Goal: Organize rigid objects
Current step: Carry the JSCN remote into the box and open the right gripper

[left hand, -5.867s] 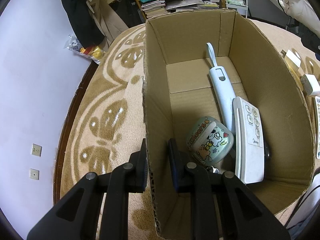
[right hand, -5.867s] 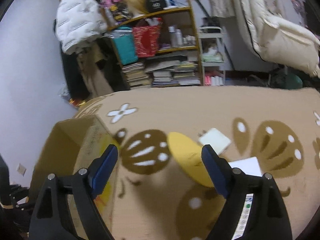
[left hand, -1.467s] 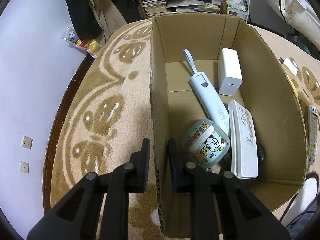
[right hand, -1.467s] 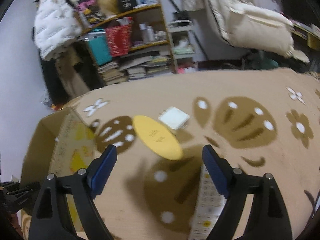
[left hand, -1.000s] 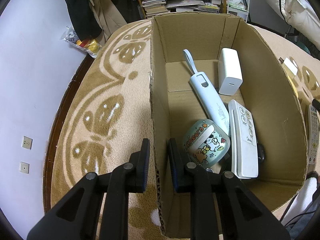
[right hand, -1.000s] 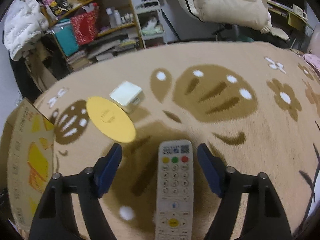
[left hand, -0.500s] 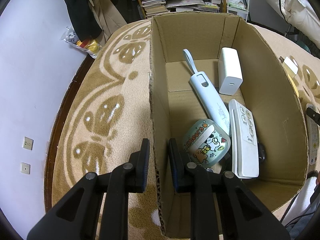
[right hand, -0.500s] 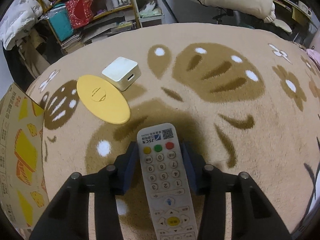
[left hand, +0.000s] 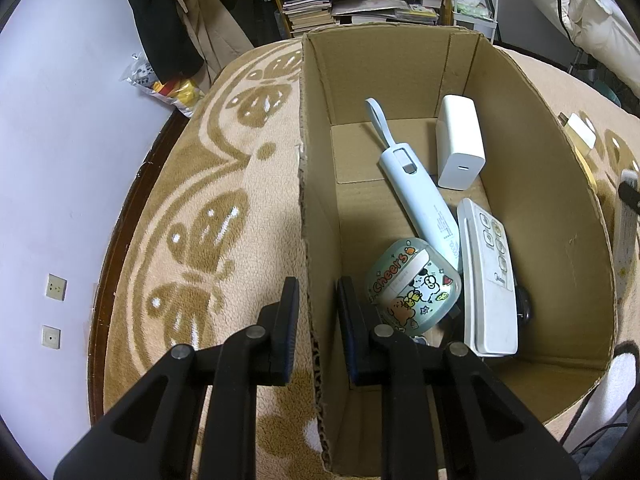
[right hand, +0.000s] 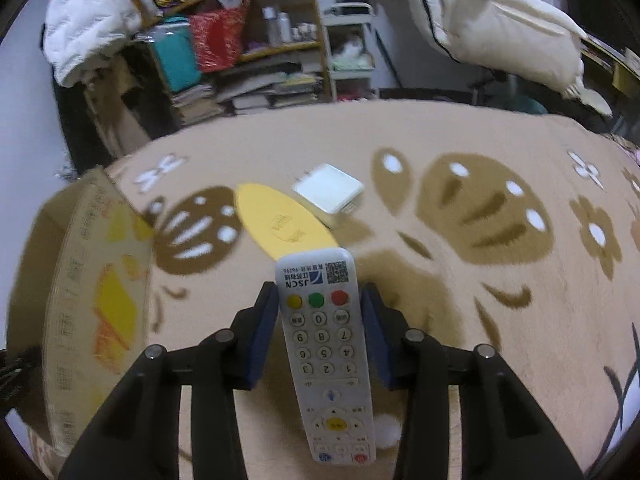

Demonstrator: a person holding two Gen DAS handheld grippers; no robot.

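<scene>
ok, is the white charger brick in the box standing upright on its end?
No. In the left wrist view the white charger brick lies flat on the floor of the cardboard box, beside the pale blue handheld device.

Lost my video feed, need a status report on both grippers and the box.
Left gripper shut on cardboard box wall. Right gripper closing on white remote, lifted off rug. Nothing in the way.
</scene>
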